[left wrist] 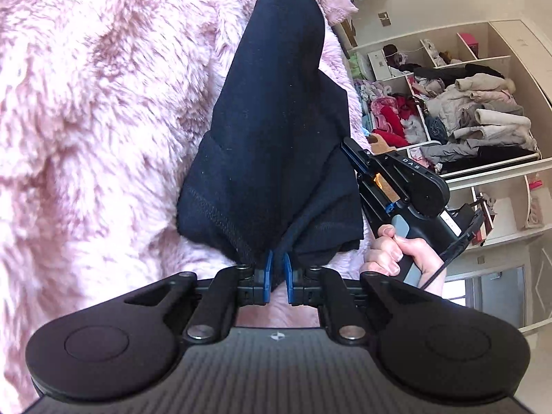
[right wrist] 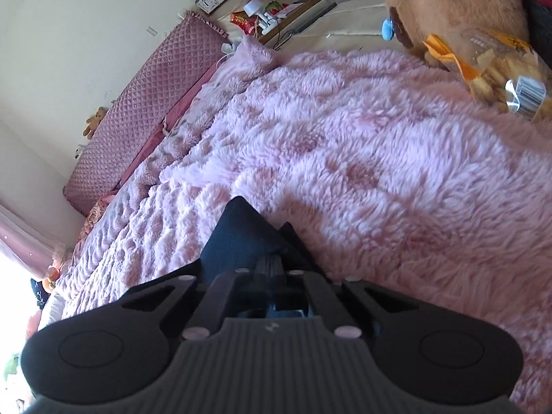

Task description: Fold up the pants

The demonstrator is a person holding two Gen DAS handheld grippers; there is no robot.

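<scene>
The dark navy pants (left wrist: 276, 131) hang in a long folded bundle over the pink fluffy blanket (left wrist: 86, 120). My left gripper (left wrist: 277, 276) is shut on the hem end of the pants, cloth pinched between its blue fingers (left wrist: 265, 274). My right gripper (left wrist: 348, 148) shows from the side in the left wrist view, clamped on the pants' right edge, with a hand on its handle. In the right wrist view my right gripper (right wrist: 272, 258) is shut on a dark fold of the pants (right wrist: 238, 238), which hides its fingertips.
The pink blanket (right wrist: 379, 172) covers the bed. A brown teddy bear (right wrist: 459, 3) and a snack bag (right wrist: 496, 69) lie at its far right corner. A quilted headboard (right wrist: 151, 103) runs along the wall. Open shelves (left wrist: 465, 110) stuffed with clothes stand beside the bed.
</scene>
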